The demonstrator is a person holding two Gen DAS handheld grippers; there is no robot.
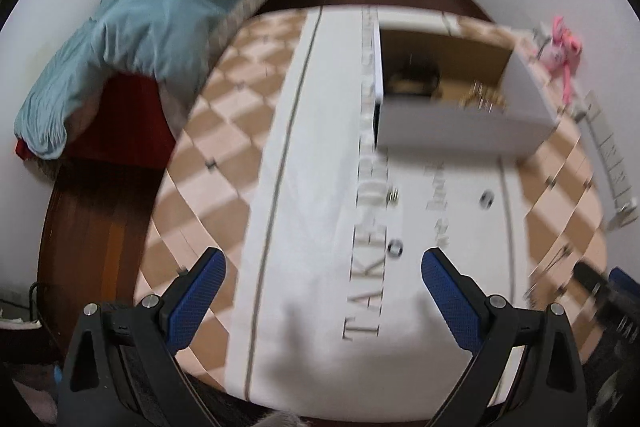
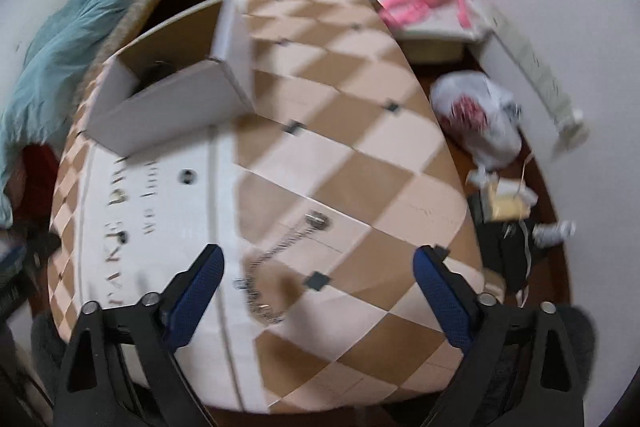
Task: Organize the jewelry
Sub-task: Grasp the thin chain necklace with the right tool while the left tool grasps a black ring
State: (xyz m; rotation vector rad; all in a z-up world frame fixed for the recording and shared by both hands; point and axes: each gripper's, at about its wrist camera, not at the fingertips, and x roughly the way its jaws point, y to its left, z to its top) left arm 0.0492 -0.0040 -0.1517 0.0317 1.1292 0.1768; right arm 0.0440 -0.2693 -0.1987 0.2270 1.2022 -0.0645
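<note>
My right gripper (image 2: 316,273) hangs wide open and empty above the checkered tablecloth (image 2: 360,131); a silver chain (image 2: 276,259) lies on the cloth between its blue fingers (image 2: 200,283), nearer the left one. My left gripper (image 1: 322,279) is spread wide too, holding nothing, with a small ring (image 1: 396,248) just ahead between its tips. The white box (image 1: 460,107) sits well beyond.

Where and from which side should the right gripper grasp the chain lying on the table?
Grip the chain at its straight middle run, coming from above with the fingers across it. It lies flat and slack on the cloth, so no side grip fits. The right gripper is open above it.
</note>
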